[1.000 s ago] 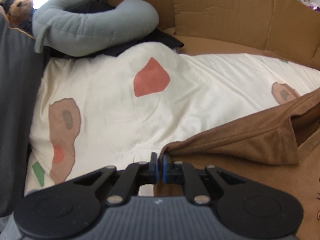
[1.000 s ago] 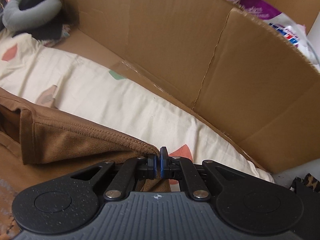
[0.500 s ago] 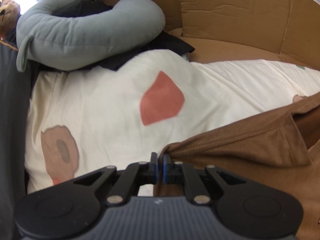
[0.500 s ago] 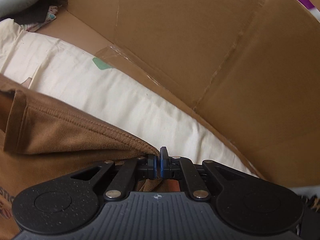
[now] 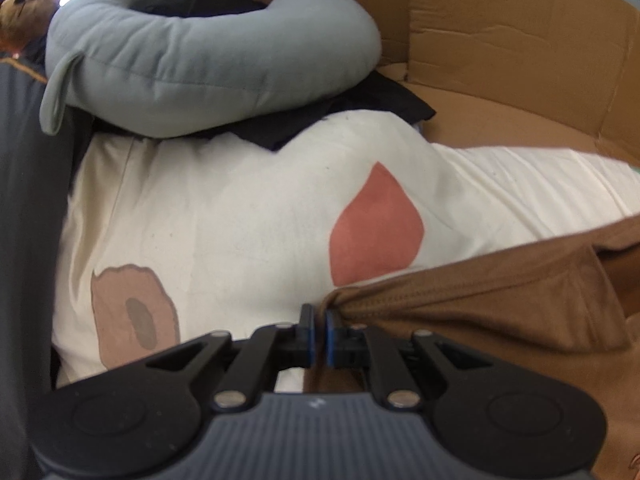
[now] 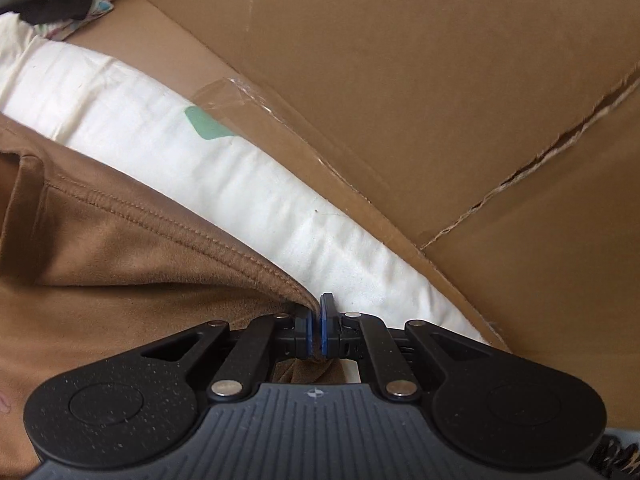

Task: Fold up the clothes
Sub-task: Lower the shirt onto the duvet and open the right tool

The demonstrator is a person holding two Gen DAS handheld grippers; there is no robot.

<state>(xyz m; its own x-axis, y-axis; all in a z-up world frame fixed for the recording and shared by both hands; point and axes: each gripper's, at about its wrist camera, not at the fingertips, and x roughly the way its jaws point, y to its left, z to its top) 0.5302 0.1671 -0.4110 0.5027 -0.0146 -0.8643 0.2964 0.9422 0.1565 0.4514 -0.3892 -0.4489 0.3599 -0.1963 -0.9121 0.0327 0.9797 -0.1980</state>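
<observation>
A brown garment [image 5: 488, 300] stretches to the right from my left gripper [image 5: 319, 322], which is shut on its hemmed corner. In the right wrist view the same brown garment [image 6: 120, 256] runs off to the left, its stitched hem leading into my right gripper [image 6: 316, 322], shut on the other corner. The cloth hangs folded over between the two grippers, above a cream sheet [image 5: 224, 208] printed with red and brown patches.
A grey curved pillow [image 5: 192, 60] and dark clothes [image 5: 352, 112] lie at the far end of the cream sheet. A stuffed toy [image 5: 20, 4] sits at the top left. Cardboard walls [image 6: 440, 80] stand close behind the cream sheet [image 6: 240, 176] and to the right.
Both grippers have carried the brown garment forward: the pillow and the red patch have grown nearer in the left view, the cardboard wall nearer in the right view. Both stay shut.
</observation>
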